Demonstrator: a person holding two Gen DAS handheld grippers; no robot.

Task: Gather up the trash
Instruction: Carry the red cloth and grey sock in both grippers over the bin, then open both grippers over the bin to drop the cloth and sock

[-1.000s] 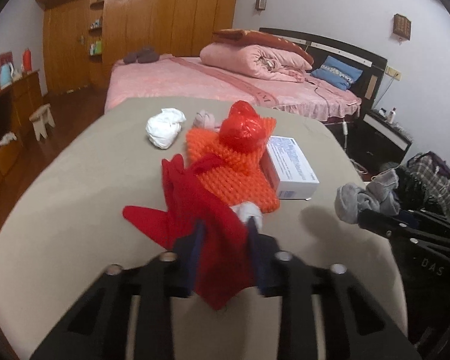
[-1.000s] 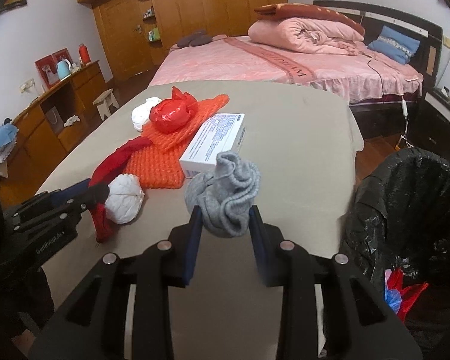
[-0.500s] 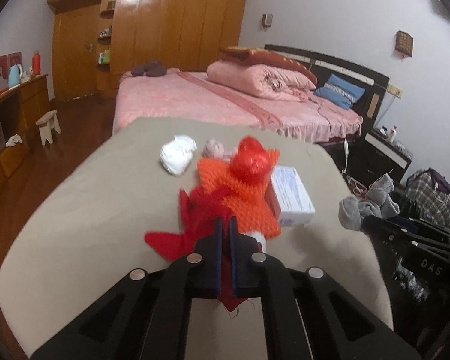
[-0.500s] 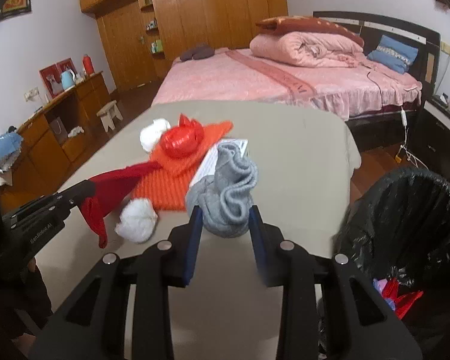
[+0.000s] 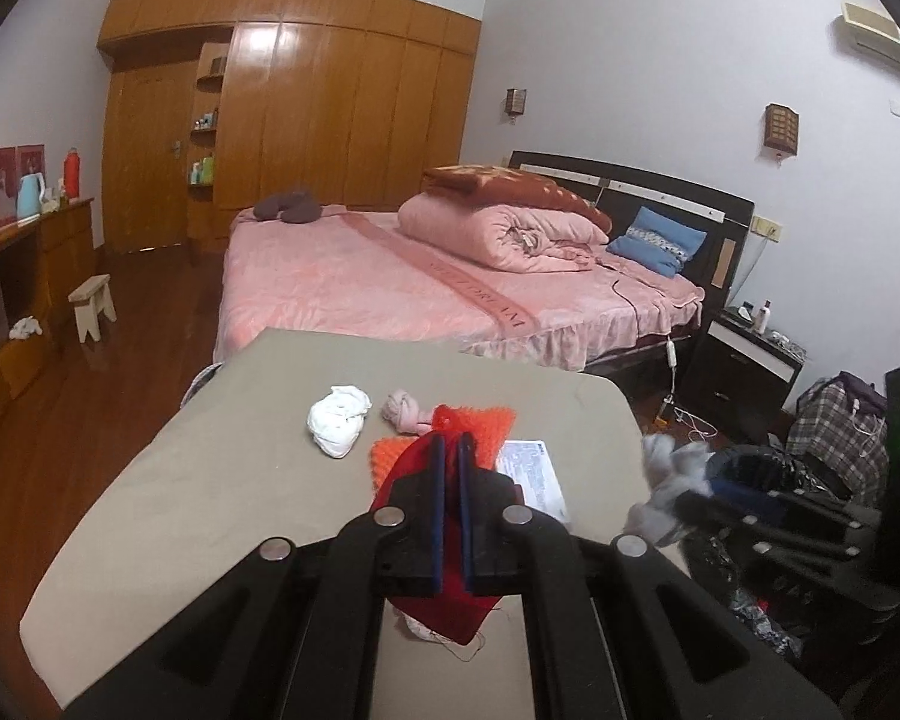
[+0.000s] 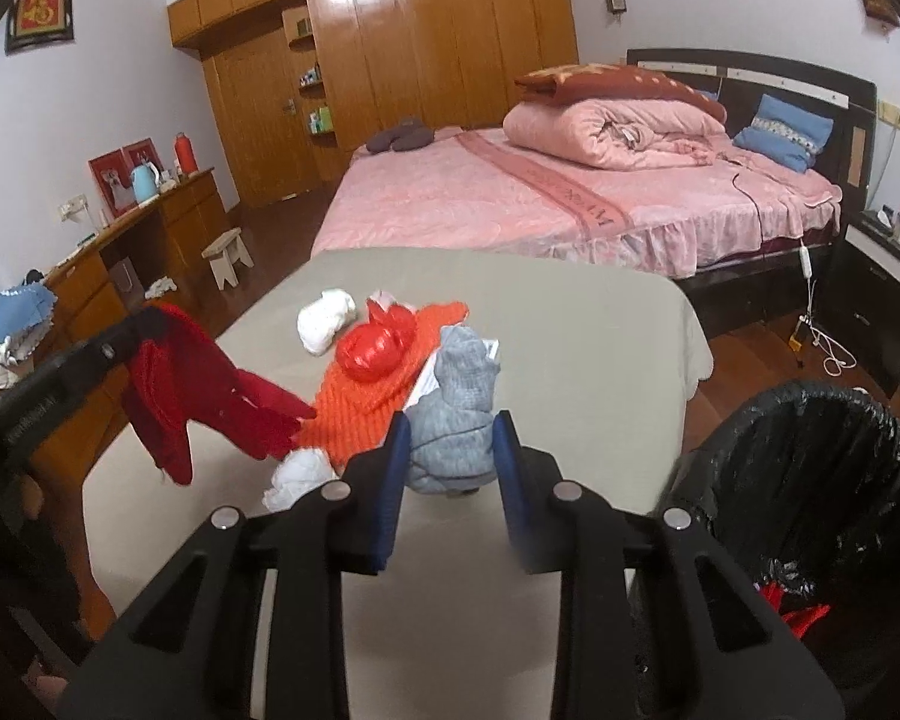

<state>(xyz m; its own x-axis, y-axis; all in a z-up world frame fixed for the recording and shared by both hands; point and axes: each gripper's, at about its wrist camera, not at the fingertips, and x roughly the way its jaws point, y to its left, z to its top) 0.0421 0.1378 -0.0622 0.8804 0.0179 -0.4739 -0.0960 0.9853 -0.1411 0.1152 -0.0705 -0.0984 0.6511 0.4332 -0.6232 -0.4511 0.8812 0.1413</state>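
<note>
Both grippers have risen clear of the tabletop [image 6: 570,348] since a second ago, each carrying a load; the left gripper [image 5: 450,450], whose jaws stood apart around the limp red knitted cloth [image 6: 198,384] a second ago, now has them drawn down to a narrow slit and clamped on it; the cloth now hangs free in the air, one end drooping in a ragged point; the right gripper [image 6: 450,426] has its jaws pressed a little tighter on the crumpled grey sock [image 6: 456,414], soft and ribbed, bunched upright between the blue pads.

Judgement: two items are secured and lifted; the carry to the bin is the step in hand; the black plastic-lined trash bin [image 6: 822,468] stands just off the tabletop's right edge, glossy and wrinkled, with red scraps already inside.

Remaining on the tabletop: an orange coarse-knit mat [image 6: 378,384]; a shiny red knotted plastic bag [image 6: 372,348] on it; a white crumpled wad [image 6: 324,318]; a second white wad [image 6: 300,474] near the front edge; a flat white printed carton [image 5: 534,474]; a pale pink twisted rag [image 5: 405,411].
</note>
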